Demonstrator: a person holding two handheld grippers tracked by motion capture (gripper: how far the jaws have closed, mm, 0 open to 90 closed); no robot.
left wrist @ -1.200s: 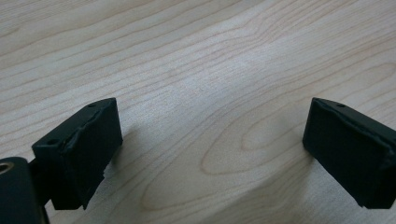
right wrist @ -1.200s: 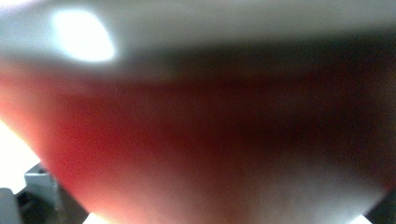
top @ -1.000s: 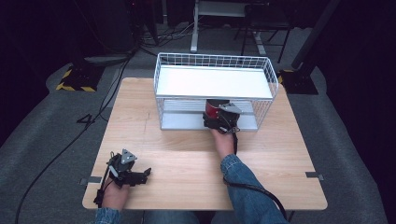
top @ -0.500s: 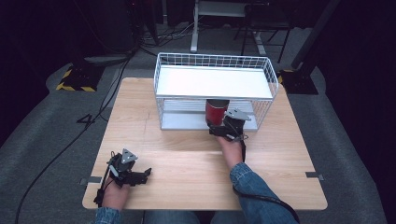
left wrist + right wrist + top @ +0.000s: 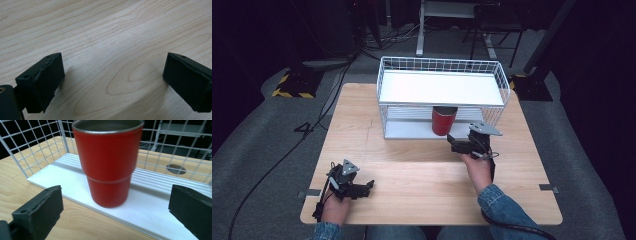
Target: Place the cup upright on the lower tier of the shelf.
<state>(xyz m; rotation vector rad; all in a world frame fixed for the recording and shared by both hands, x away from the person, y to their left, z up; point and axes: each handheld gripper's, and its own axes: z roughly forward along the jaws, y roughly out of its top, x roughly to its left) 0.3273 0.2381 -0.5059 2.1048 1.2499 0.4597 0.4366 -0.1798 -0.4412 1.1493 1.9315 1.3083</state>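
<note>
A red metal cup (image 5: 443, 121) (image 5: 108, 162) stands upright on the lower white shelf (image 5: 412, 131) (image 5: 147, 202) of a white wire rack (image 5: 441, 88). My right gripper (image 5: 452, 143) (image 5: 115, 210) is open just in front of the cup, a little back from it, with nothing between its jaws. Near the table's front left corner my left gripper (image 5: 368, 187) (image 5: 112, 82) rests low over the bare wood, also open and holding nothing.
The wooden table (image 5: 422, 175) carries the rack at its far middle. The rack's top shelf (image 5: 439, 87) is a flat white board with a wire rim. Wire mesh (image 5: 32, 147) walls the lower shelf at its sides and back. Cables lie on the floor beyond.
The right gripper set the red cup upright on the lower shelf, let go of it and drew back toward the person. The left gripper stayed still.
</note>
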